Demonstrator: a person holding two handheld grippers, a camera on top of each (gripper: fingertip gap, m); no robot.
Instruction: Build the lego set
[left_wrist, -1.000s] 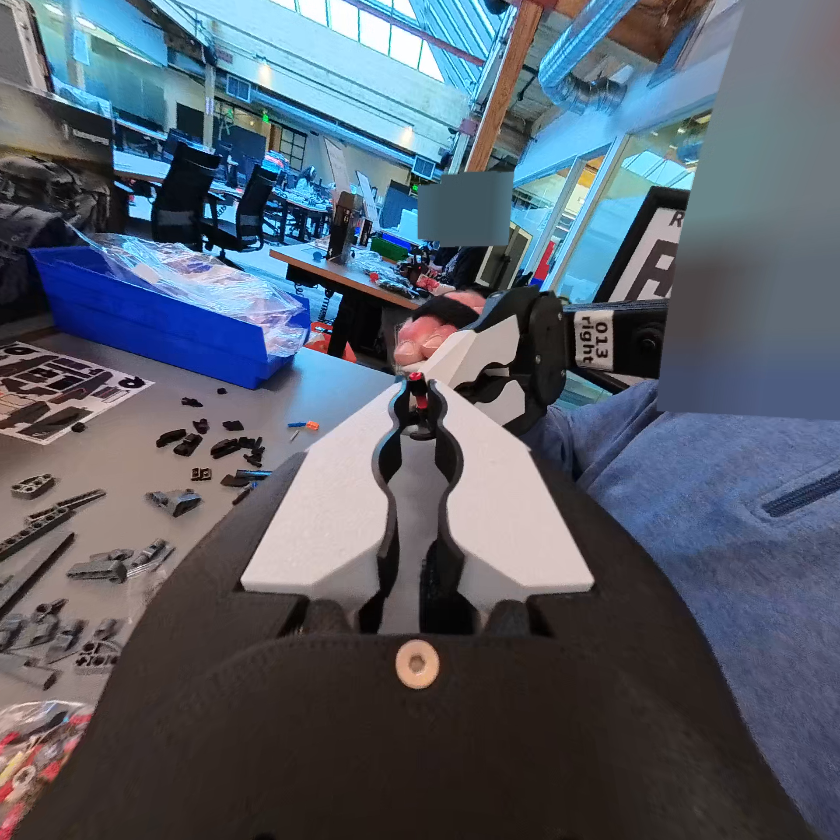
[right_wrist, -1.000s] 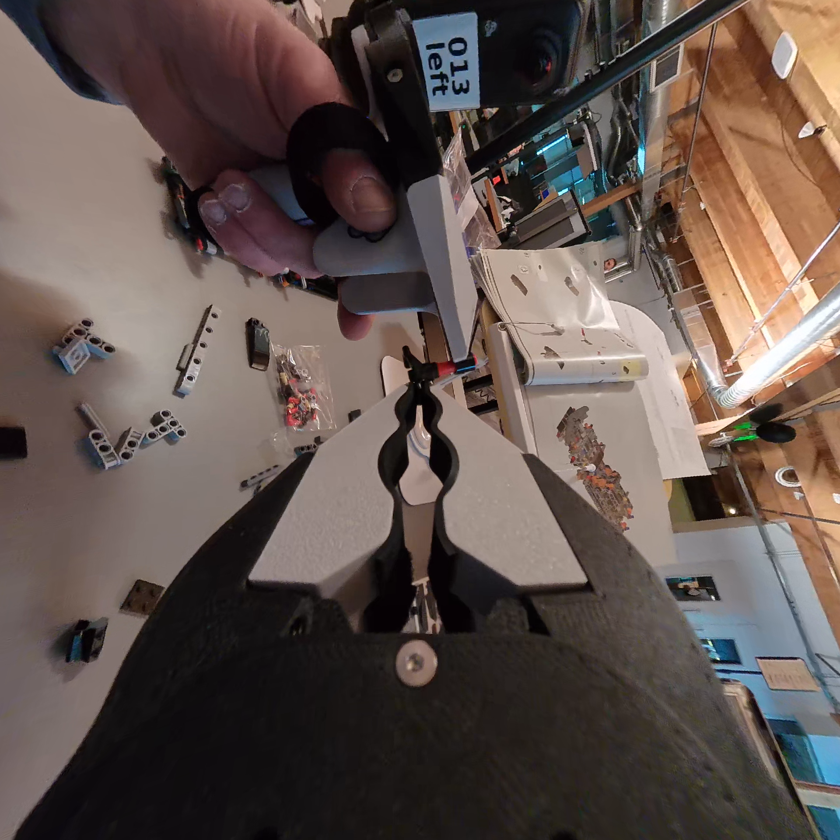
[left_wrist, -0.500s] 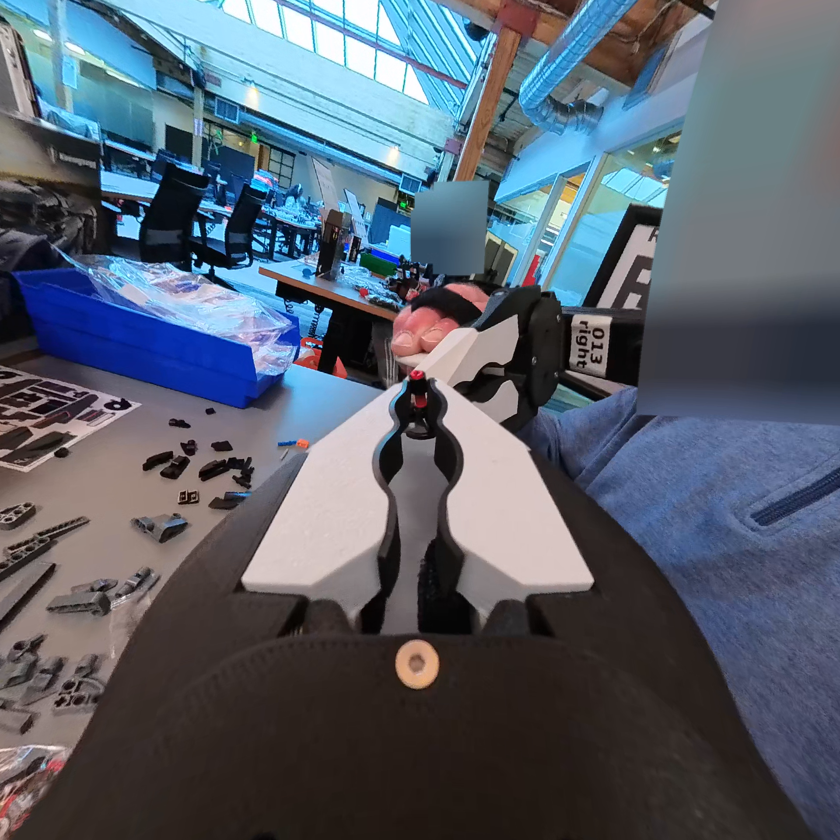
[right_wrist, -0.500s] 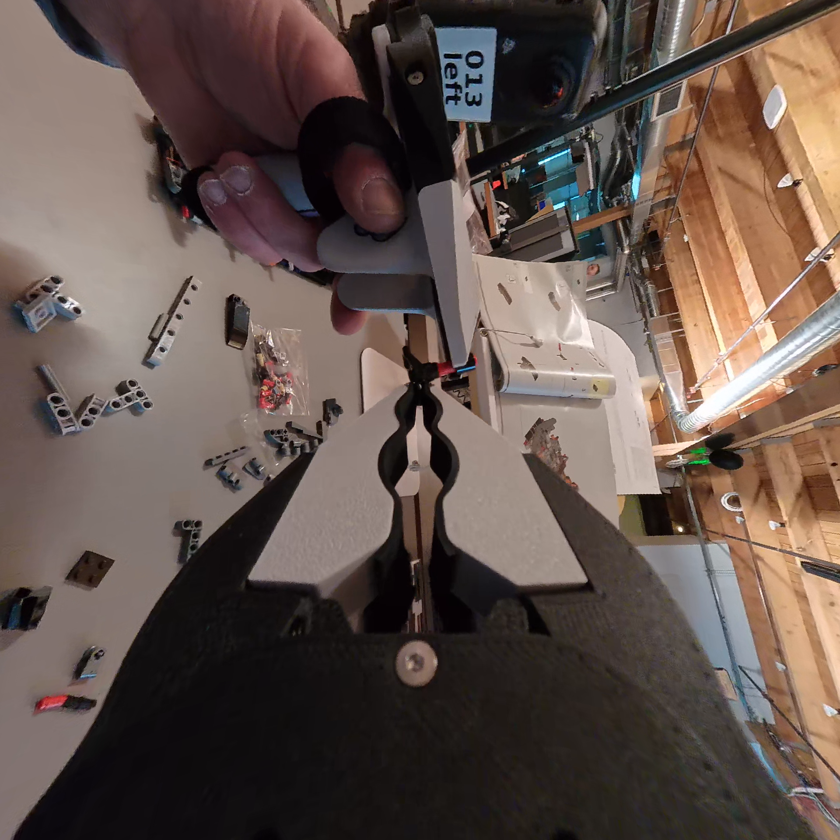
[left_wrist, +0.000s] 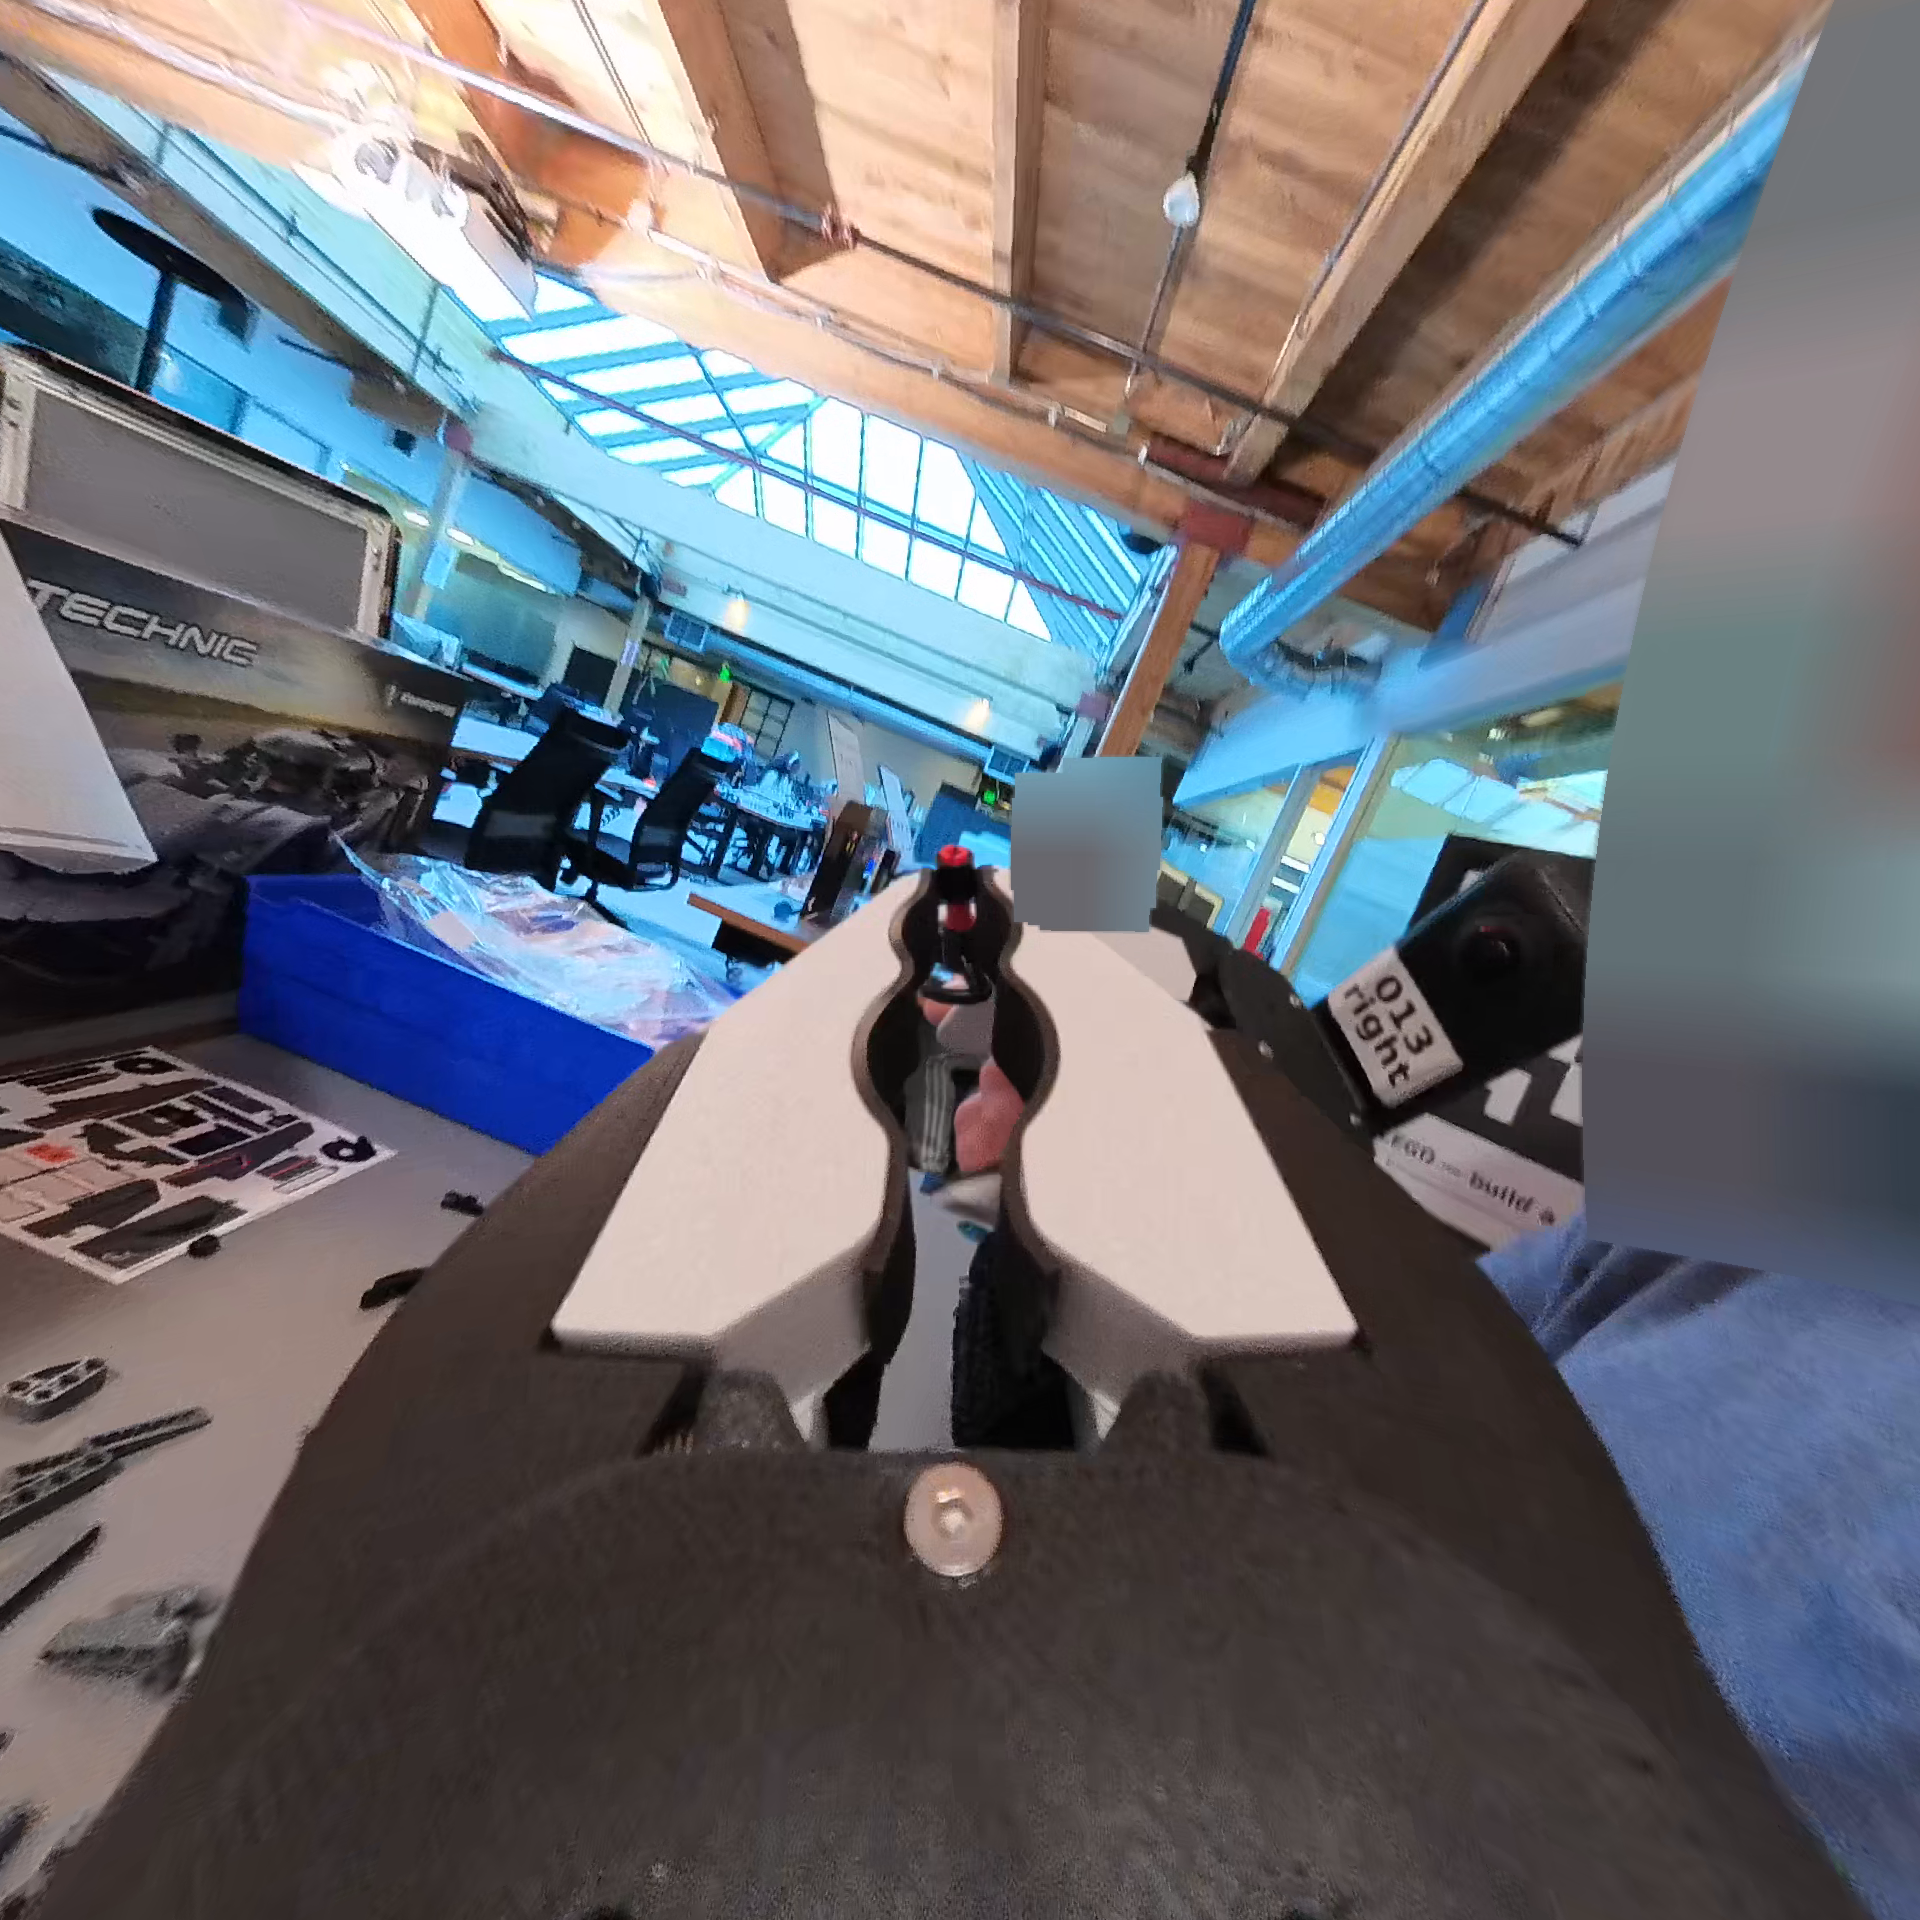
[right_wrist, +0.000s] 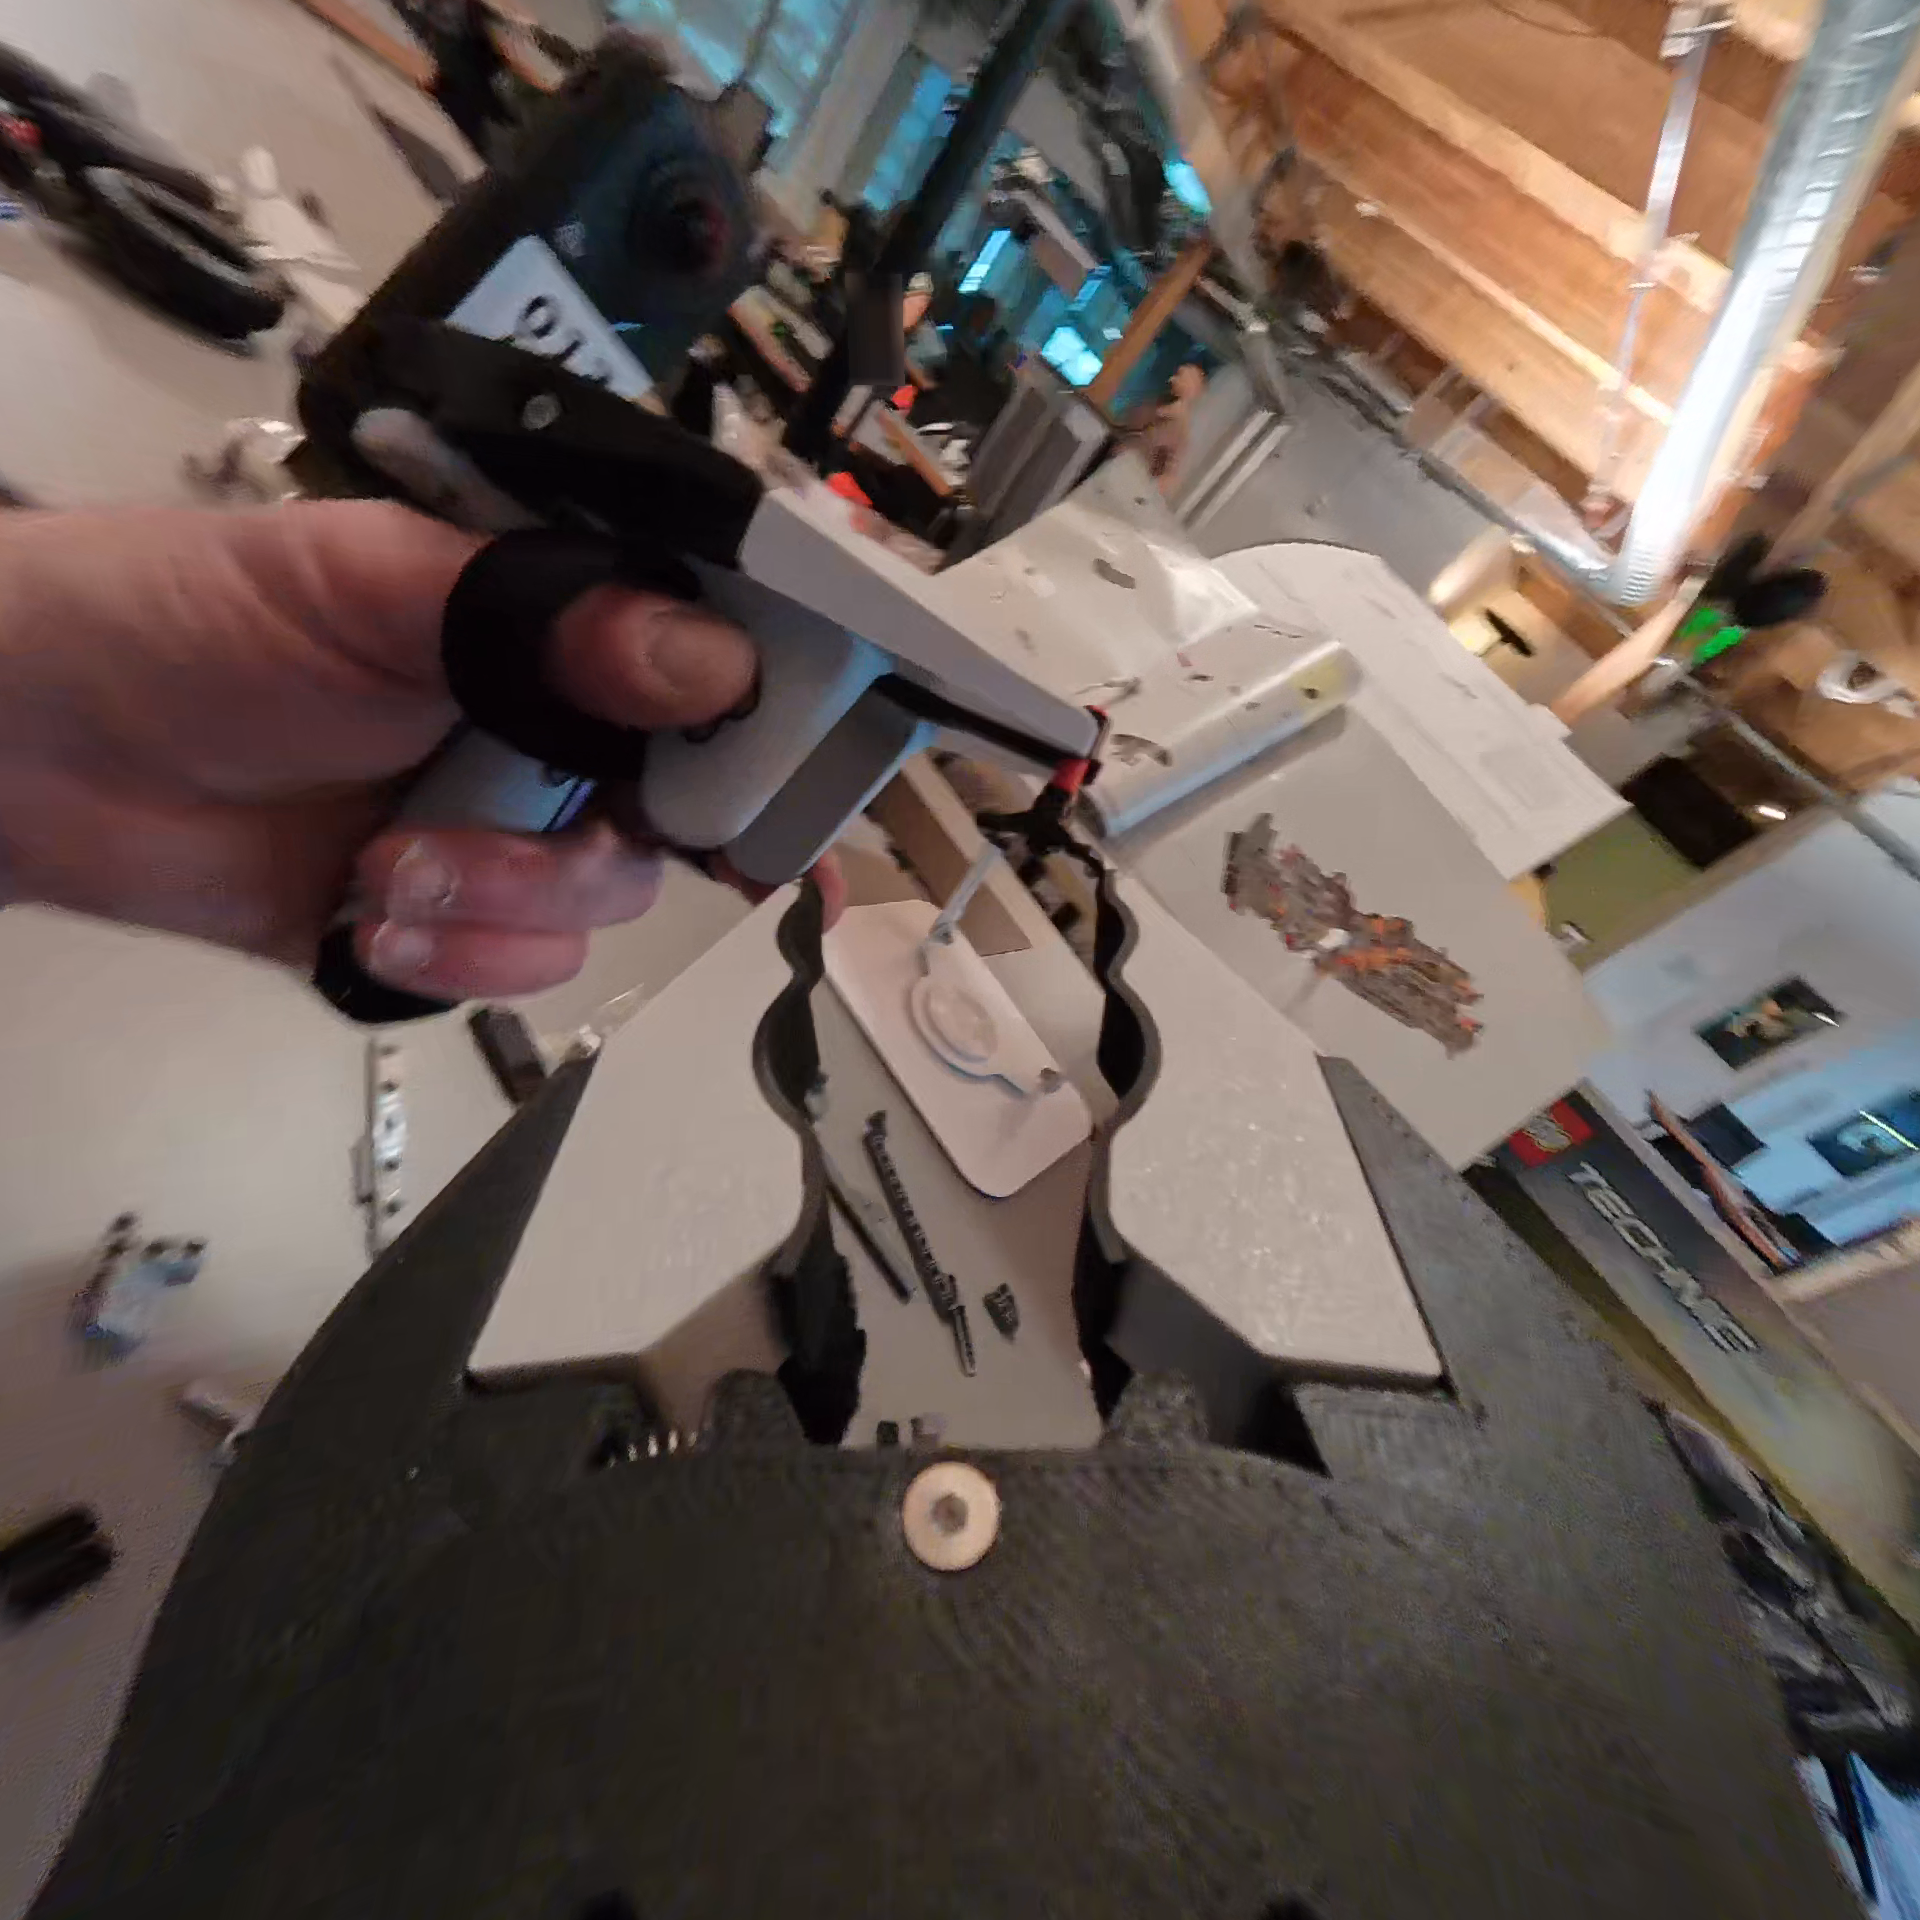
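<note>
My left gripper (left_wrist: 951, 883) is shut on a small red-and-black lego piece (left_wrist: 952, 916) and holds it up in the air, above the table. In the right wrist view a hand holds the left gripper (right_wrist: 1086, 743), and the piece (right_wrist: 1060, 790) hangs from its tips. My right gripper (right_wrist: 951, 894) is open wide and empty. Its right fingertip (right_wrist: 1096, 883) is right beside the black lower end of the piece; I cannot tell if they touch. The right gripper's black body (left_wrist: 1278, 1029) shows in the left wrist view, with its fingers hidden.
A blue bin (left_wrist: 416, 997) with clear plastic bags and a sticker sheet (left_wrist: 156, 1153) lie on the grey table (left_wrist: 343, 1226), with several loose dark lego parts (left_wrist: 94, 1455). An open instruction booklet (right_wrist: 1351, 935), a white card (right_wrist: 977, 1049) and the set's box (right_wrist: 1662, 1299) lie below my right gripper. The grippers are tip to tip, or close to it.
My right gripper has opened and let go of the piece. My left gripper has tilted upward with the piece still in it. The right wrist view has rotated.
</note>
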